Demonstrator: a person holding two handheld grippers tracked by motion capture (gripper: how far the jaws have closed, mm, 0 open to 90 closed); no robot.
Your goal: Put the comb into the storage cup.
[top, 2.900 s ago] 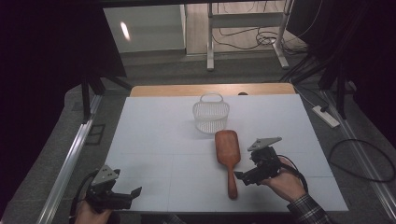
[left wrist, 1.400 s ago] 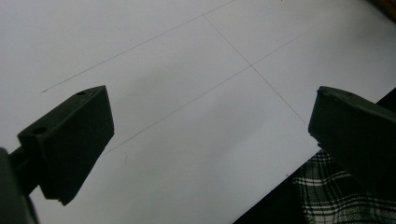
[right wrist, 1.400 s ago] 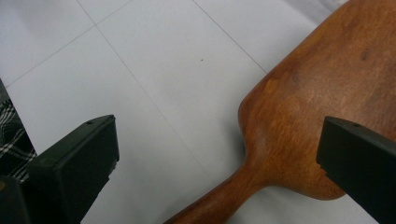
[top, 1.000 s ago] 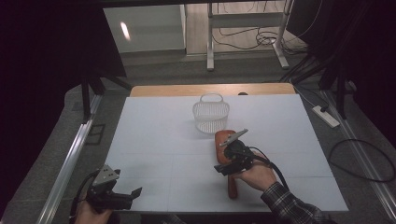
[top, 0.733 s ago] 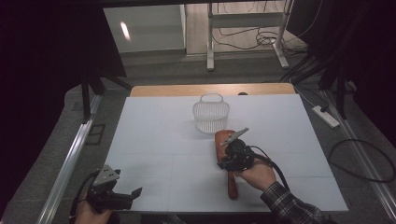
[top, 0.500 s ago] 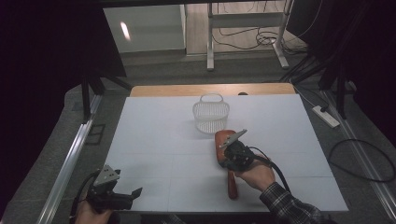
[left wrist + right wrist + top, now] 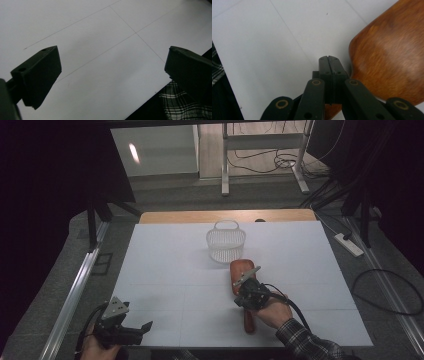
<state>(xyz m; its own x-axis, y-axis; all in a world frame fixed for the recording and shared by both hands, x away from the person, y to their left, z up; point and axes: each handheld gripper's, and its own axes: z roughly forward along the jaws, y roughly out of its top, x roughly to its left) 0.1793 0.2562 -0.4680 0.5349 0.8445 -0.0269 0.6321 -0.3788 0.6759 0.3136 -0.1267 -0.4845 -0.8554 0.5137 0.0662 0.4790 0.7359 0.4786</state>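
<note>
The right tool (image 7: 329, 60) is pressed together, apparently empty, beside the wooden hairbrush (image 7: 387, 55). A lift now would probably leave the hairbrush on the worktop (image 7: 170, 270).

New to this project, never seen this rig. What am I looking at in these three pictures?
No robot: a person holds a hand-held two-jaw tool in each hand. The high view looks down from above the person's side of the table; the other two cameras ride on the tools and look along their black jaws. On the white surface lie a wooden hairbrush and, beyond it, a small white basket. The left tool is open over bare table, holding nothing. The right tool is shut right beside the brush's head, with nothing between its tips.
</note>
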